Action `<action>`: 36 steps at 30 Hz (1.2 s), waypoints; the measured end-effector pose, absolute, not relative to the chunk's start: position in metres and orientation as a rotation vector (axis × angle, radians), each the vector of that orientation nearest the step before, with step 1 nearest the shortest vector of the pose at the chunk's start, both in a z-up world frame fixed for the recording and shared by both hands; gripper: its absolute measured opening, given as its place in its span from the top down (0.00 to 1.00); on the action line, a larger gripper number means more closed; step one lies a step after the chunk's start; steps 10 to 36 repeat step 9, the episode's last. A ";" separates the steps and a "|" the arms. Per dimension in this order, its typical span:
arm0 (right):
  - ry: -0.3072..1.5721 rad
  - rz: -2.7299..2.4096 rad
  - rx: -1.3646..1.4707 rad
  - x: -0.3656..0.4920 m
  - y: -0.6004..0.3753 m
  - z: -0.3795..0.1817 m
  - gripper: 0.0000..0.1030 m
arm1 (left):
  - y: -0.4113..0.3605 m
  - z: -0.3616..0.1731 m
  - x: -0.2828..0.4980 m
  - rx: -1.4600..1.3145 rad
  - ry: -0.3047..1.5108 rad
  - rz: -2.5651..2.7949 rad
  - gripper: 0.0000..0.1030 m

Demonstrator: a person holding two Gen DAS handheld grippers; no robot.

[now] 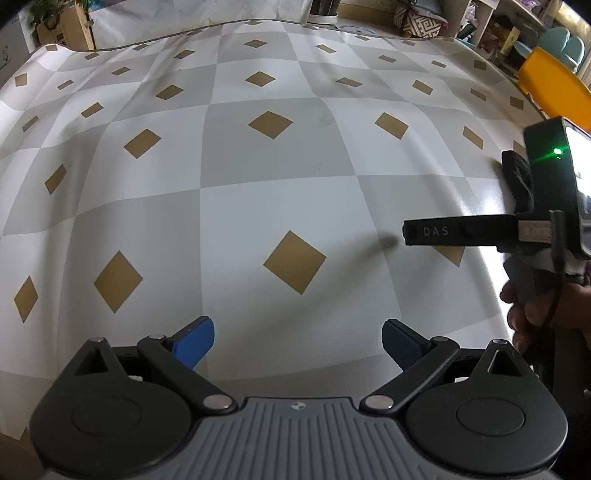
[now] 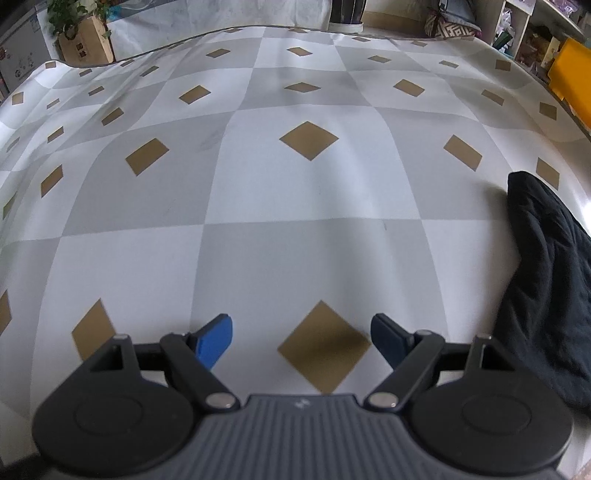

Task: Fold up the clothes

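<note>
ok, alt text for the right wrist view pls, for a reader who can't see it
The right gripper hangs open and empty over a tablecloth of grey and white checks with tan diamonds. A dark garment lies crumpled at the right edge, apart from the blue fingertips. Shelves and a potted plant sit beyond the far edge.

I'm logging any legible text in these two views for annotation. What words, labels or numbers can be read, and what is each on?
"DAS": raised letters on a black finger of the right gripper, seen from the left wrist.
Brown box beside the plant: dark print, too blurred to read.
Grey panel at far left: small stickers, too small to read.
No other text shows.
</note>
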State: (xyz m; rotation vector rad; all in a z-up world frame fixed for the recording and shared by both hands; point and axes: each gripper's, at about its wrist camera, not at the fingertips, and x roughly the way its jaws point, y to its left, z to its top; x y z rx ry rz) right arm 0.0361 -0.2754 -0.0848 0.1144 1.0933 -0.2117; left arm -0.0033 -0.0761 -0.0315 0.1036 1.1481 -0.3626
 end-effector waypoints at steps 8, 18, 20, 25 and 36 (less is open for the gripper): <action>1.048 -0.237 0.096 0.045 -0.278 -0.092 0.12 | -0.078 -0.033 0.000 0.117 1.135 -0.357 0.05; 1.043 -0.237 0.096 0.045 -0.278 -0.093 0.11 | -0.078 -0.034 0.000 0.120 1.134 -0.360 0.05; 1.043 -0.237 0.096 0.045 -0.278 -0.093 0.11 | -0.078 -0.034 0.000 0.120 1.134 -0.360 0.05; 1.043 -0.237 0.096 0.045 -0.278 -0.093 0.11 | -0.078 -0.034 0.000 0.120 1.134 -0.360 0.05; 1.043 -0.237 0.096 0.045 -0.278 -0.093 0.11 | -0.078 -0.034 0.000 0.120 1.134 -0.360 0.05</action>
